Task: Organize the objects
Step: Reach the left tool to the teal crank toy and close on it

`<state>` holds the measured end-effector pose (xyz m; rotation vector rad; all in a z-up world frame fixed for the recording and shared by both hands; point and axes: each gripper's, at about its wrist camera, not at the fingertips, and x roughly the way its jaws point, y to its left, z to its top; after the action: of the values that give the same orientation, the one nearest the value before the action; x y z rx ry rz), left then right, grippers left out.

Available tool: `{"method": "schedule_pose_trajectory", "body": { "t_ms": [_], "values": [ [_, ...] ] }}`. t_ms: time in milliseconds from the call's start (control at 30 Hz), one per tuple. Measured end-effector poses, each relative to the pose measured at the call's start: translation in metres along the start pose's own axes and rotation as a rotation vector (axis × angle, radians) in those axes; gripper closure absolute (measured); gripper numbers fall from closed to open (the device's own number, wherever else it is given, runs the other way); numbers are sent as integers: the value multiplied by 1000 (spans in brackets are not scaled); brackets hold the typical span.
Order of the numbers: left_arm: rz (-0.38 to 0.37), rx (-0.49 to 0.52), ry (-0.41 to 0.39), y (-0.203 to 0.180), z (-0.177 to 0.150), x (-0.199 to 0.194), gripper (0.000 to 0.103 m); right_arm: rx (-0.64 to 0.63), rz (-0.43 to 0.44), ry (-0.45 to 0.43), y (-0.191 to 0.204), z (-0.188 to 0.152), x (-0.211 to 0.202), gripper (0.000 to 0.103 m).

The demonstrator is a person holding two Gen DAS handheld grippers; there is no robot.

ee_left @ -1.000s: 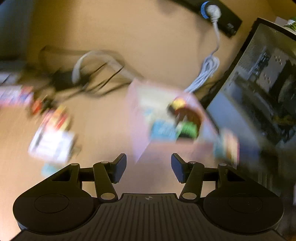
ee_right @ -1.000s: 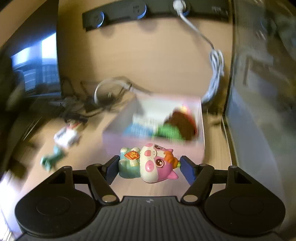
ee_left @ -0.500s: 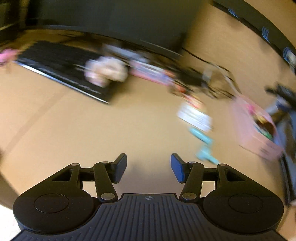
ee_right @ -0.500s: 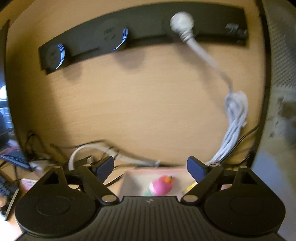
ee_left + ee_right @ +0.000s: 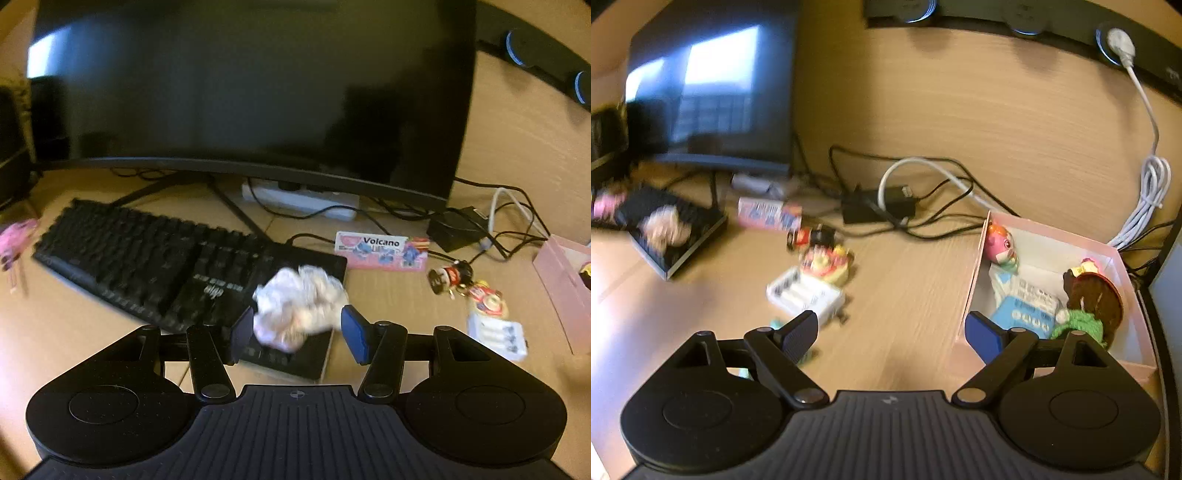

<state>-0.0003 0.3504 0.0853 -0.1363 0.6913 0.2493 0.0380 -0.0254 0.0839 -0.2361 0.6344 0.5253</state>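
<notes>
A white fluffy wad (image 5: 299, 306) lies on the right end of the black keyboard (image 5: 147, 254). My left gripper (image 5: 298, 334) hovers just before it, half open, its fingers either side of the wad without pressing on it. In the right wrist view, the pink cat toy (image 5: 999, 245) lies in the far corner of the pink box (image 5: 975, 280) beside a blue pack, a brown round thing and green knitwear. My right gripper (image 5: 891, 334) stands wide open and empty over bare desk left of the box.
A white battery case (image 5: 807, 293), a colourful toy (image 5: 825, 262), a small red-black figure (image 5: 812, 236) and a pink "Volcano" pack (image 5: 382, 251) lie between keyboard and box. The monitor (image 5: 240, 85) stands behind; an adapter (image 5: 879, 208) and tangled cables lie by the wall.
My right gripper let go of the pink cat toy, which now lies in the box, and its jaws widened. My left gripper swung from the box over to the keyboard and the wad.
</notes>
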Motion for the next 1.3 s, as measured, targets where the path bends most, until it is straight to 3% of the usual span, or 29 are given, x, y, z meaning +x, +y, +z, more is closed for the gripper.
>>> {"method": "schedule_pose_trajectory", "body": {
  "t_ms": [200, 267, 400, 567, 700, 967, 1200, 1300],
  "values": [
    [-25, 10, 67, 3, 6, 44, 49, 2, -38, 70, 15, -11, 1, 15],
    [-96, 16, 39, -6, 3, 40, 57, 19, -41, 81, 21, -12, 2, 15],
    [-352, 85, 72, -47, -16, 31, 59, 32, -53, 90, 34, -16, 6, 15],
    [-479, 96, 159, -78, -50, 24, 59, 49, -68, 99, 39, -12, 18, 15],
    [-490, 117, 189, -79, -67, 17, 59, 76, -51, 108, 44, -6, 31, 15],
    [-543, 85, 141, -75, -64, -13, 61, 101, -20, 155, 53, -3, 41, 15],
    [-538, 94, 156, -131, -75, -11, 61, 96, -57, 130, 27, 0, 21, 15],
    [-472, 150, 160, -163, -77, -5, 61, 102, -63, 103, 9, -2, 5, 15]
  ]
}}
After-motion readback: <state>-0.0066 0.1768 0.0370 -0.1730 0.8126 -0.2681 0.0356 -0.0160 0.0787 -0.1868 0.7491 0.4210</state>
